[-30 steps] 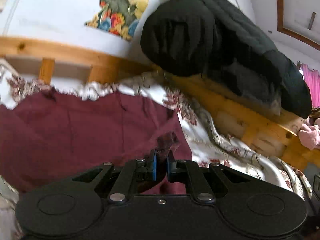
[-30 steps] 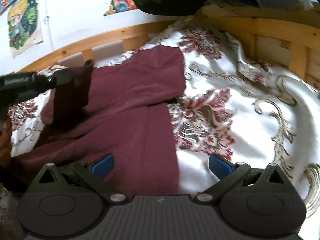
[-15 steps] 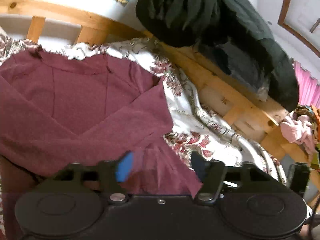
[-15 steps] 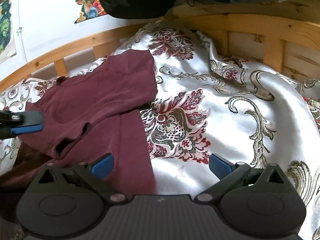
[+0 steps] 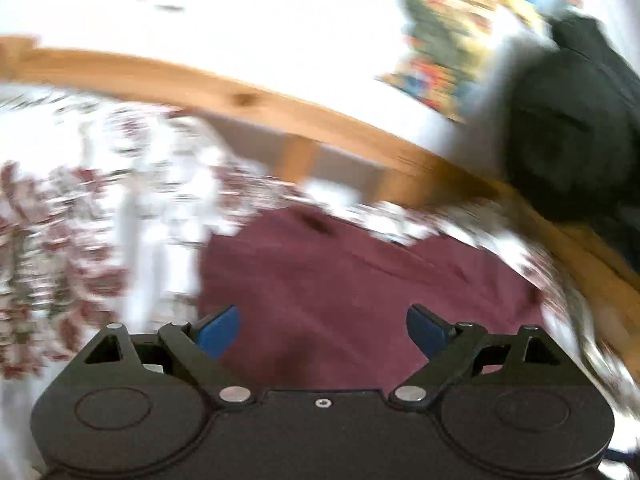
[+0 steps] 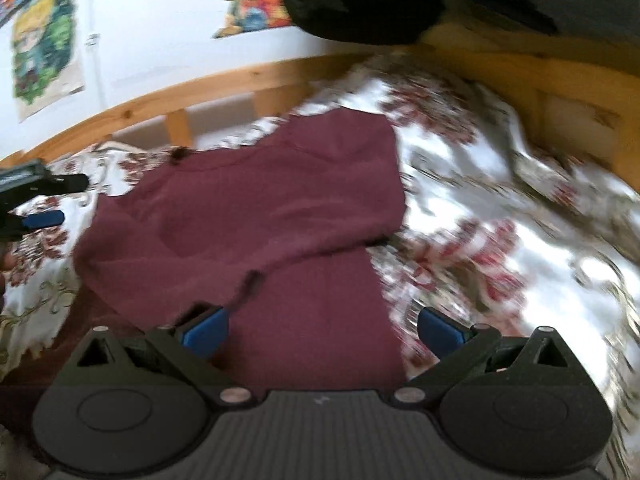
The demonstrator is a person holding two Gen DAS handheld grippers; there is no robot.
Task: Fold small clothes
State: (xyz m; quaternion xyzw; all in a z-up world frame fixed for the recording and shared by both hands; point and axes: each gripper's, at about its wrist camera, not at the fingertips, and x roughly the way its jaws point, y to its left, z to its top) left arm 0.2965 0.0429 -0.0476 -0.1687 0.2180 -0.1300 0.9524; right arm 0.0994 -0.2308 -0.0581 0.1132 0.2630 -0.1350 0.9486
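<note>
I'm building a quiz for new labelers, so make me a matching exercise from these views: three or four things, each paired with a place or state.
Things:
1. maroon knit garment
2. black padded jacket
3. left gripper
4. colourful poster

Places or states:
A. on the white wall
B. jaws open, nothing held
C. spread on the floral bedspread
D. draped over the wooden bed rail

Pairs: 1-C, 2-D, 3-B, 4-A

No readable text, labels or numbers, wall posters too blurred to read

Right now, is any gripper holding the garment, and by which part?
Neither. The left gripper has just opened; the right gripper is open above the garment.
</note>
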